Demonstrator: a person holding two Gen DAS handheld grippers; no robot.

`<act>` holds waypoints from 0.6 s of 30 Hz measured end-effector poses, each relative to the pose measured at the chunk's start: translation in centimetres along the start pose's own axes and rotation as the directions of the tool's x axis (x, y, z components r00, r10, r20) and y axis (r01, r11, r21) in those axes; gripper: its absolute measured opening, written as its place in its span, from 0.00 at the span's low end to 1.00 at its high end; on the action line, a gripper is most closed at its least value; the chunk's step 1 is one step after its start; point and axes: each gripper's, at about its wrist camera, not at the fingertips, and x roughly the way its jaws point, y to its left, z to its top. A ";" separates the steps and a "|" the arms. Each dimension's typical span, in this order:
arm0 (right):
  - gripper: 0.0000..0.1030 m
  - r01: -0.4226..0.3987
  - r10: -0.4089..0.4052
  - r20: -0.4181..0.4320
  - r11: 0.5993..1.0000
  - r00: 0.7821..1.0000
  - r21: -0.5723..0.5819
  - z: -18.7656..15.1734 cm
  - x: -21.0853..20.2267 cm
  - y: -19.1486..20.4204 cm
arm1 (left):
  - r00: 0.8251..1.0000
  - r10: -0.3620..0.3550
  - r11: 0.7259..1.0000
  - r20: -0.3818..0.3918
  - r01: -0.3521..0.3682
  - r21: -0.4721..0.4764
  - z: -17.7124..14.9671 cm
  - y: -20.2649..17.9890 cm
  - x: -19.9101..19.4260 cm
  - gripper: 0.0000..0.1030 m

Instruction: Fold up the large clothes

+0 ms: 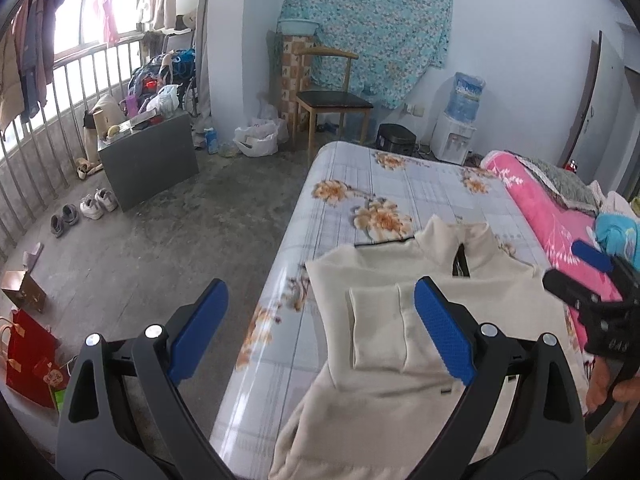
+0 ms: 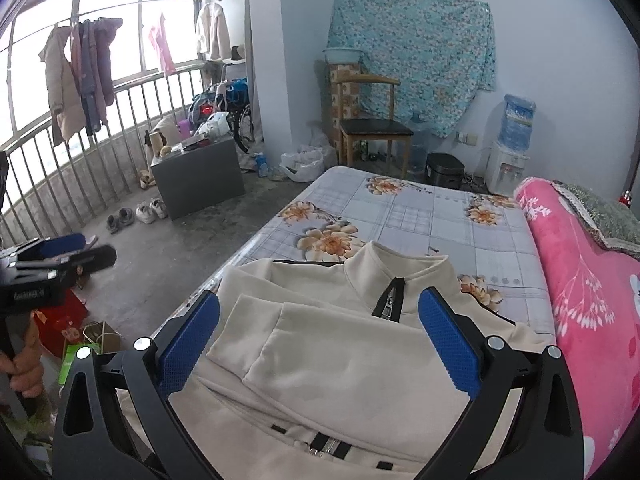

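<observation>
A cream zip-neck fleece top (image 1: 404,344) lies on the bed (image 1: 400,184), collar toward the far end, both sleeves folded across its chest. It also shows in the right wrist view (image 2: 352,360), with its black zipper at the collar. My left gripper (image 1: 320,332) is open and empty, held above the top's left edge and the bed's side. My right gripper (image 2: 320,340) is open and empty, held above the folded sleeves. The right gripper also shows at the right edge of the left wrist view (image 1: 592,276), and the left one at the left edge of the right wrist view (image 2: 60,256).
A rolled pink floral blanket (image 2: 592,288) lies along the bed's right side. Past the bed stand a wooden chair (image 2: 372,128), a water dispenser (image 2: 508,156) and a grey cabinet (image 2: 200,176). Shoes (image 2: 136,212) and bags (image 1: 28,356) sit on the concrete floor left of the bed.
</observation>
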 end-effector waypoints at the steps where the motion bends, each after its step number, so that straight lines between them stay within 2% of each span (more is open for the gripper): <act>1: 0.94 -0.005 0.005 -0.007 1.000 1.000 0.006 0.1 0.4 -0.2 | 1.000 0.002 1.000 0.000 -0.002 0.005 0.4 0.0 0.5 0.88; 4: 0.94 -0.012 0.013 -0.042 1.000 0.999 0.014 0.7 1.9 -1.3 | 1.000 0.004 1.000 -0.012 -0.004 0.007 1.6 0.0 2.5 0.88; 9: 0.94 -0.015 0.015 -0.098 1.000 0.995 0.004 1.9 4.7 -4.3 | 0.996 -0.065 0.997 -0.061 0.062 -0.041 3.9 -0.7 7.2 0.88; 12: 0.94 0.044 -0.045 -0.125 0.999 0.991 -0.011 3.2 6.5 -6.8 | 0.991 -0.107 0.993 -0.082 0.102 -0.058 5.2 -1.8 9.8 0.88; 15: 0.94 0.073 -0.075 -0.143 0.997 0.987 -0.018 4.5 8.6 -9.6 | 0.984 -0.146 0.989 -0.099 0.143 -0.041 6.4 -3.5 12.6 0.88; 18: 0.94 0.063 -0.058 -0.165 0.998 0.985 0.028 5.5 10.9 -12.4 | 0.983 -0.150 0.988 -0.101 0.152 0.010 7.4 -5.8 15.8 0.88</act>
